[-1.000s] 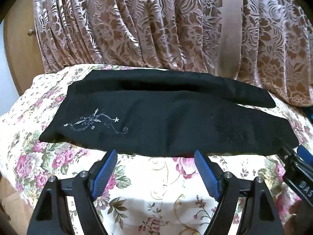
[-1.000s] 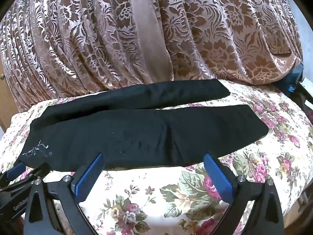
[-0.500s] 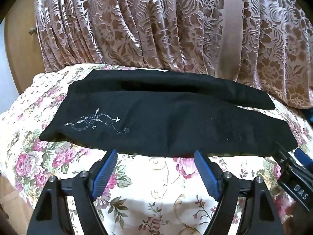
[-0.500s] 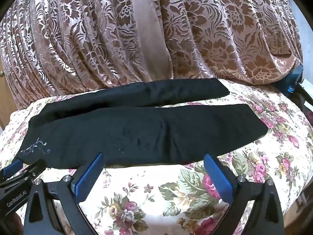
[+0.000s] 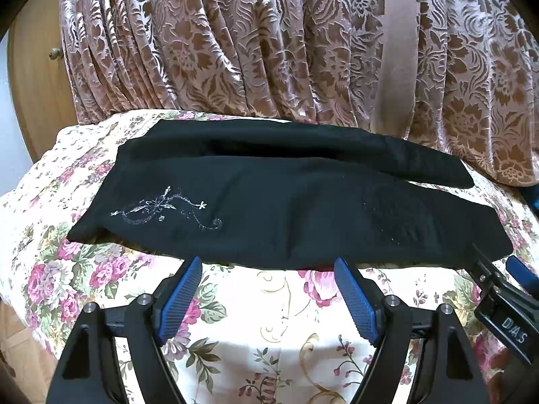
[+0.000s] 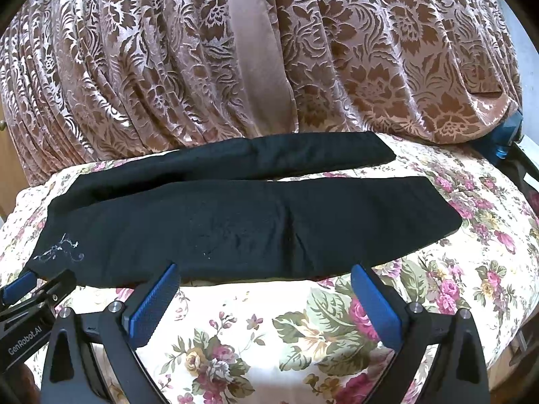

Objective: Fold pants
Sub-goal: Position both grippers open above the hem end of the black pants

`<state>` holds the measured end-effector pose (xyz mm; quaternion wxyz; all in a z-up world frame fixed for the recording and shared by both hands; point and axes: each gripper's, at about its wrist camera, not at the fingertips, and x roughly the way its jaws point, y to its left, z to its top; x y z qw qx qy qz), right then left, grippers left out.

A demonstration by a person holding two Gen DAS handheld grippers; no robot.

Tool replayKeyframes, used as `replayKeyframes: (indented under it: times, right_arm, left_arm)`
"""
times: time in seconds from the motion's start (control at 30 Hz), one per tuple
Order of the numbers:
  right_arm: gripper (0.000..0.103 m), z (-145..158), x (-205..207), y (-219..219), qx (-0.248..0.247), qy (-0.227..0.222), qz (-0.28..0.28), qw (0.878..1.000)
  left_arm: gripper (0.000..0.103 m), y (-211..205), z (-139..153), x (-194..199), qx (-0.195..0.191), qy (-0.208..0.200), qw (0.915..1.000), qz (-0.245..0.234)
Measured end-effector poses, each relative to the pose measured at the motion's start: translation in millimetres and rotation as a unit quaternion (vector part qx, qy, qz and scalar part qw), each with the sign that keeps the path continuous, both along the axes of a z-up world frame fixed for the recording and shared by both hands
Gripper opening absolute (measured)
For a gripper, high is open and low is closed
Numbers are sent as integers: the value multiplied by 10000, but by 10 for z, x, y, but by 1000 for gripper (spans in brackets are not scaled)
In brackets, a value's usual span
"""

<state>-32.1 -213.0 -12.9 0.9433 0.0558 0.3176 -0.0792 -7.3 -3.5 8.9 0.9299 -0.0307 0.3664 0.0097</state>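
Black pants (image 5: 286, 208) lie flat across a floral-covered surface (image 5: 279, 306), both legs stretched to the right, one behind the other. A small white embroidered motif (image 5: 165, 210) marks the waist end at the left. In the right wrist view the same pants (image 6: 256, 229) span the middle. My left gripper (image 5: 267, 266) hovers open just short of the pants' near edge, nothing between its blue pads. Further right, my right gripper (image 6: 264, 274) is also open at the near edge, with nothing in it. Each gripper shows at the edge of the other's view.
A brown and pink patterned curtain (image 5: 269, 43) hangs right behind the surface. A wooden door with a knob (image 5: 54, 54) stands at the far left. A blue object (image 6: 505, 134) sits at the back right corner. The floral cloth drops off at the front and sides.
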Motion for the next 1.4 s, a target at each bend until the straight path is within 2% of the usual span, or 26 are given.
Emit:
replayKeyframes:
  times: [1.4]
  right_arm:
    - [103, -60, 33, 27, 21, 88, 71, 9999]
  left_arm:
    - [81, 2, -83, -11, 66, 66, 9999, -79]
